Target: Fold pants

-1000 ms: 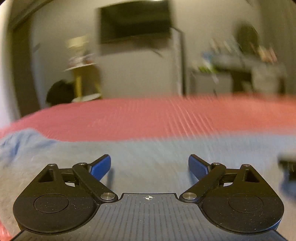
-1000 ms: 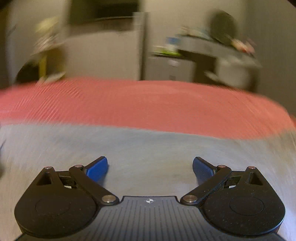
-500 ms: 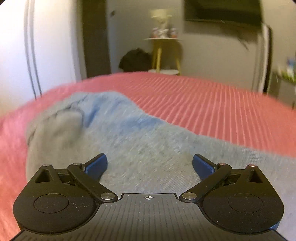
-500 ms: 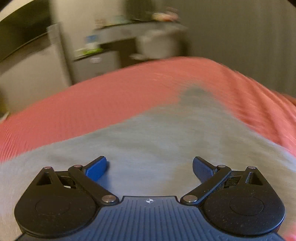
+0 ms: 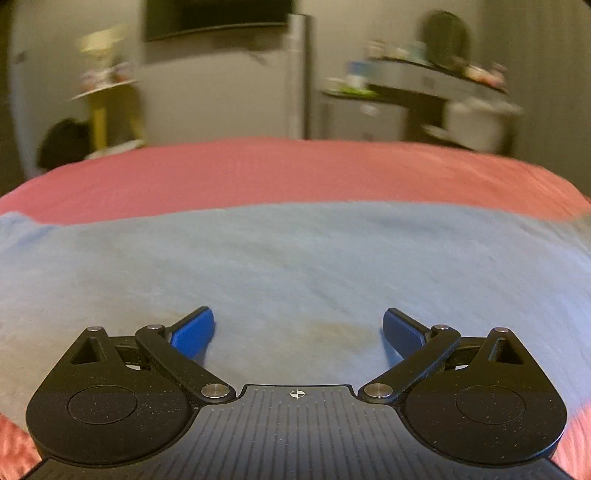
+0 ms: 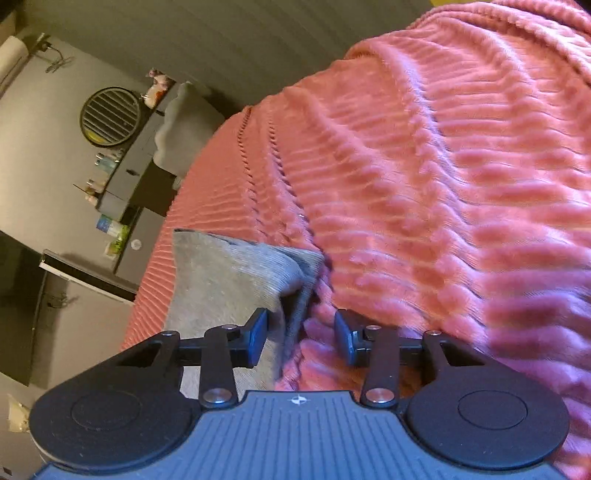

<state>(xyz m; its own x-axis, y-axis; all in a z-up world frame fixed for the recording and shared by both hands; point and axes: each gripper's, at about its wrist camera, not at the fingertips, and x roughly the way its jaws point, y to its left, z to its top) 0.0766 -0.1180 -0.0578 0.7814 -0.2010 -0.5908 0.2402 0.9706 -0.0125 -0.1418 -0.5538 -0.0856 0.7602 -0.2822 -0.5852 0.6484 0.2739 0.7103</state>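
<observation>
Grey pants [image 5: 295,266] lie flat across a pink ribbed bedspread [image 5: 280,170]. My left gripper [image 5: 298,330] is open wide and empty, low over the middle of the pants. In the right wrist view, the end of a pant leg [image 6: 236,269] lies on the bedspread [image 6: 443,192]. My right gripper [image 6: 300,334] is rolled sideways and partly open, its jaws standing either side of the leg's edge, one finger [image 6: 255,334] over the cloth and the other over the bedspread. They have not closed on it.
Beyond the bed stand a yellow side table [image 5: 99,107], a wall-mounted TV [image 5: 218,14], and a dark desk with small items [image 5: 424,92]. A round mirror [image 6: 110,115] hangs over the desk [image 6: 129,173].
The left gripper swung back from the waist end to face straight across the pants. The right gripper rolled sideways, dropped to the pant leg's end, and narrowed its jaws.
</observation>
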